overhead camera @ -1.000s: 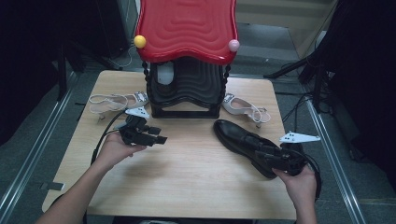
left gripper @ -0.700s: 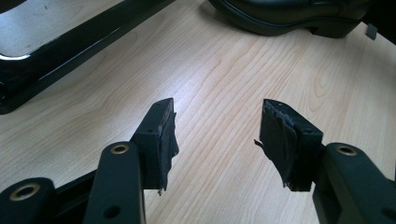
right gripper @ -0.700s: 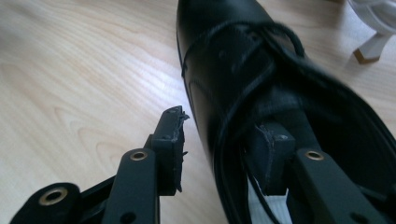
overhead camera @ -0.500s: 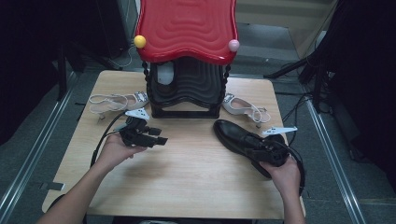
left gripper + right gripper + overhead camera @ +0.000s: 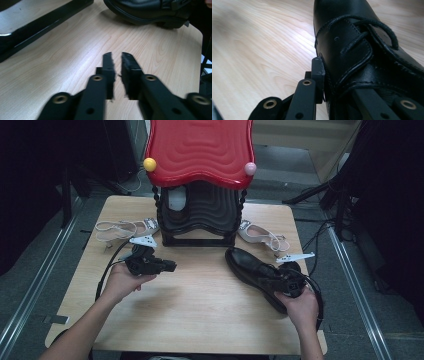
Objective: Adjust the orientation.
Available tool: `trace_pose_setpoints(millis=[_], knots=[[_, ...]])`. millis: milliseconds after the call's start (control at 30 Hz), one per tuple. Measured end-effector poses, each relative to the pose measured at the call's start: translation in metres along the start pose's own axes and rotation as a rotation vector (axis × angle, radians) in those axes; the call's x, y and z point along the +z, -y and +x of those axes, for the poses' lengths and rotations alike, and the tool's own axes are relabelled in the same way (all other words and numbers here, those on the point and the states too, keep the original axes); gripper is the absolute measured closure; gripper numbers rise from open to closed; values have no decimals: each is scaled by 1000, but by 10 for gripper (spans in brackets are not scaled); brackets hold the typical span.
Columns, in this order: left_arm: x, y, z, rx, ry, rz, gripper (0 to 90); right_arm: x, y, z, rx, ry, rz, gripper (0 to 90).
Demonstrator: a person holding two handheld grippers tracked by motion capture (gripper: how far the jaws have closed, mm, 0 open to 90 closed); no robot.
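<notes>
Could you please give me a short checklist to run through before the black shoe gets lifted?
1. Right tool on the shoe: ok; its jaws have just been closing, one inside the opening, one outside the side wall.
2. Grip firm enough to lift: cannot tell; only the outer pad shows against the leather.
3. Lace clear of the jaws: ok.
4. Left tool carrying nothing: ok; its jaws have just been closing, a narrow gap between them, nothing in it.
5. Free slot in the rack: cannot tell.
6. Sandals clear of the shoe: ok.
</notes>
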State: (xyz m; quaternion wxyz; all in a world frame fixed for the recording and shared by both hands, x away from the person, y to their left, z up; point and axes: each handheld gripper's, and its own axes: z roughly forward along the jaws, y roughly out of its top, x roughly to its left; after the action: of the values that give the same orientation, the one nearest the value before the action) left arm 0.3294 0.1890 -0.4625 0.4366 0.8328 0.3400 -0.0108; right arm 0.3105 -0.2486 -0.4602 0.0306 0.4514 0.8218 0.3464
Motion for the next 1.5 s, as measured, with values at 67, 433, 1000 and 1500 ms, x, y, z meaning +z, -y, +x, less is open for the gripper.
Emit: trace_pose_setpoints(millis=[67,433,1000,1500], knots=[[-1,0,-2,16,-10,-10,900,1,-3,7,-15,-15,-3,825],[-7,9,-1,-12,-38,-30,878,31,-25,48,-90,-78,17,821],[-12,19,-9,-50,-56,-50,854,88,-63,81,-155,-119,41,814],[-4,20,-7,-52,-71,-20,859,99,-61,91,-180,-105,31,706]])
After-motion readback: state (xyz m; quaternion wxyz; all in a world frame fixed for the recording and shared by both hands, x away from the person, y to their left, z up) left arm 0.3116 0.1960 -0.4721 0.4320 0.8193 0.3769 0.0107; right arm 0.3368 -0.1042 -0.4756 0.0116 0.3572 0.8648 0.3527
